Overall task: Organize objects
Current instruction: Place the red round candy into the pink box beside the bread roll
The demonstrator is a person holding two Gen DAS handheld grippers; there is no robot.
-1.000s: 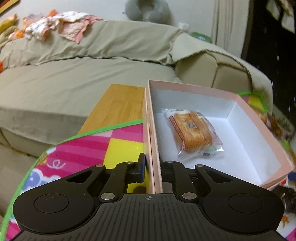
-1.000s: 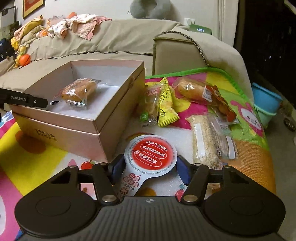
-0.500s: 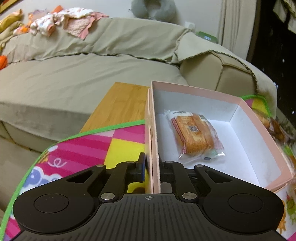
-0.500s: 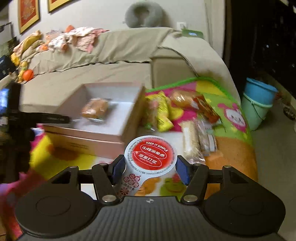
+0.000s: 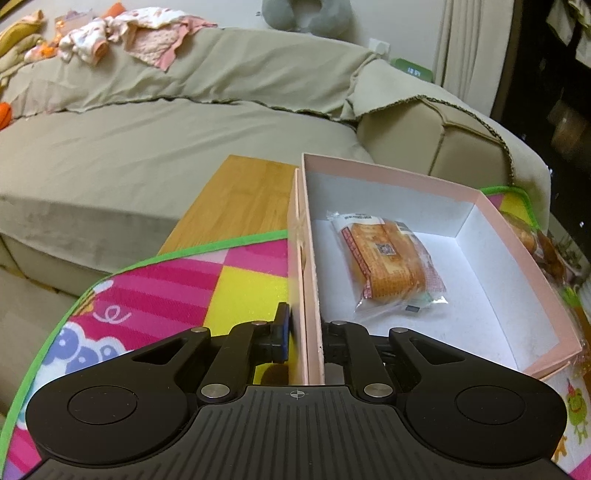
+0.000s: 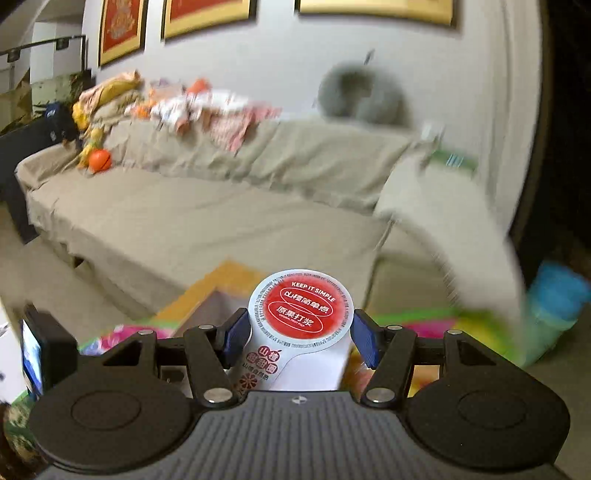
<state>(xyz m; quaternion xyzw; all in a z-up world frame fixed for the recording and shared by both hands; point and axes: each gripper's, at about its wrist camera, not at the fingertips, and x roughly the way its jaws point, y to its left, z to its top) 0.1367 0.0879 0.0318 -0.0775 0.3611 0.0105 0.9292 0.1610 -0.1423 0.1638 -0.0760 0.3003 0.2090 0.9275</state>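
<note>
My left gripper (image 5: 304, 338) and right gripper (image 6: 300, 338) are matte black, ribbed on top with round discs, silver screws, a crosshair mark and blue-padded fingers (image 6: 233, 334).

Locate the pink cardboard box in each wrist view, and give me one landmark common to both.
Left wrist view: the pink cardboard box fills the centre and right, its near wall pinched by the left gripper.
Right wrist view: only a blurred corner of the box shows, low and left of centre, behind the red-lidded cup.
Shared landmark: the grey neck pillow on the sofa back.
</note>
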